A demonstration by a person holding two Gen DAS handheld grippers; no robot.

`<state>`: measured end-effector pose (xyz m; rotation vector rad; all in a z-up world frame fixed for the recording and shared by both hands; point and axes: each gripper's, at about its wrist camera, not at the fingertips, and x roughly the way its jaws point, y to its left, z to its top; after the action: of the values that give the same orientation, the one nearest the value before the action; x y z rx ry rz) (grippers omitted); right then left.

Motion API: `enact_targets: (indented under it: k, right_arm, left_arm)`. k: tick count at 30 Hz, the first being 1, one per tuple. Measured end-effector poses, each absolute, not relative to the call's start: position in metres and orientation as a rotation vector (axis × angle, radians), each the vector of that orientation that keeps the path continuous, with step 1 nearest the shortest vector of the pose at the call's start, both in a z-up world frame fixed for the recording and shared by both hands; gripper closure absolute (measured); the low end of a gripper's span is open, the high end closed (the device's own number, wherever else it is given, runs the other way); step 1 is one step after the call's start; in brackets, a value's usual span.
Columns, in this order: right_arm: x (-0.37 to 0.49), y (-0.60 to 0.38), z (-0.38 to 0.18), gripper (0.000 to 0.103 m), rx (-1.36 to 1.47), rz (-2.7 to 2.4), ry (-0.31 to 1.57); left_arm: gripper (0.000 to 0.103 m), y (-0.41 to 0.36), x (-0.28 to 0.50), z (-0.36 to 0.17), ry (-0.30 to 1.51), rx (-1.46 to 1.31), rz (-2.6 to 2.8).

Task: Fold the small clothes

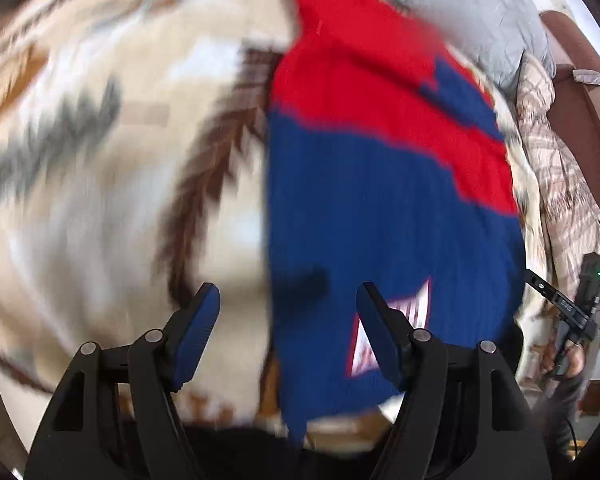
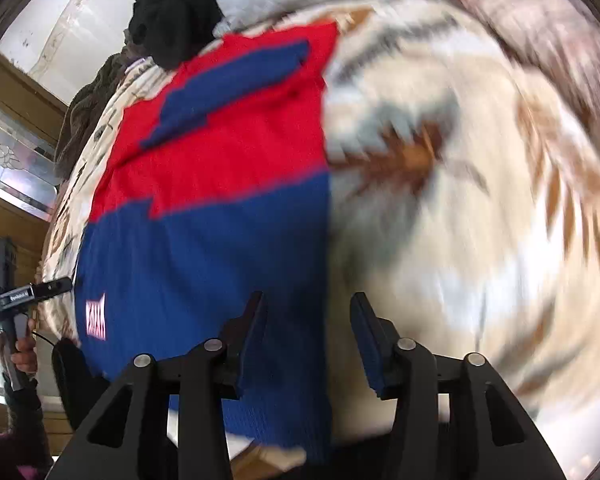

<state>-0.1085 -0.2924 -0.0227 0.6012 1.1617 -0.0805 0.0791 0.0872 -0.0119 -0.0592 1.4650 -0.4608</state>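
While red-and-blue garment [image 1: 380,168] lies folded lengthwise on patterned blanket [image 1: 100,140], one fold judged complete; crosswise fold remains. Left gripper [image 1: 288,300] hangs open, empty, garment edge at 12 o'clock. Right gripper [image 2: 308,312] part-open, holds nothing.

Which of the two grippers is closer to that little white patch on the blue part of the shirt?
Left. The left gripper hovers right beside the white patch, one finger overlapping it. The right gripper sits at the shirt's opposite edge.

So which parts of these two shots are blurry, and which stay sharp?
Left wrist: the patterned blanket and red-and-blue garment smear with motion, the left gripper stays crisp. Right wrist: same smear, right gripper sharp; fisheye bends both edges.
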Motion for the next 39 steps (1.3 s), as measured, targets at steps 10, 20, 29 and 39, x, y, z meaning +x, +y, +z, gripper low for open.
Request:
enact_targets:
  k: [10,20,29,39]
  right_arm:
    - [-0.130,-0.263,-0.039,0.054,0.571,0.042,1.210]
    - [-0.147,-0.253,-0.047,0.077,0.519,0.124,1.204]
    - [-0.160,-0.262,-0.023,0.097,0.616,0.241,1.084]
    - [-0.149,-0.277,0.016,0.097,0.712,0.274,0.899]
  left_arm:
    - [0.032,0.066,0.015,-0.037,1.555,0.015,-0.472]
    - [0.049,0.062,0.004,-0.048,1.554,-0.050,-0.487]
    - [0.098,0.084,0.001,-0.006,1.464,-0.211,-0.626]
    - [0.098,0.071,0.033,0.026,1.357,-0.410,-0.735]
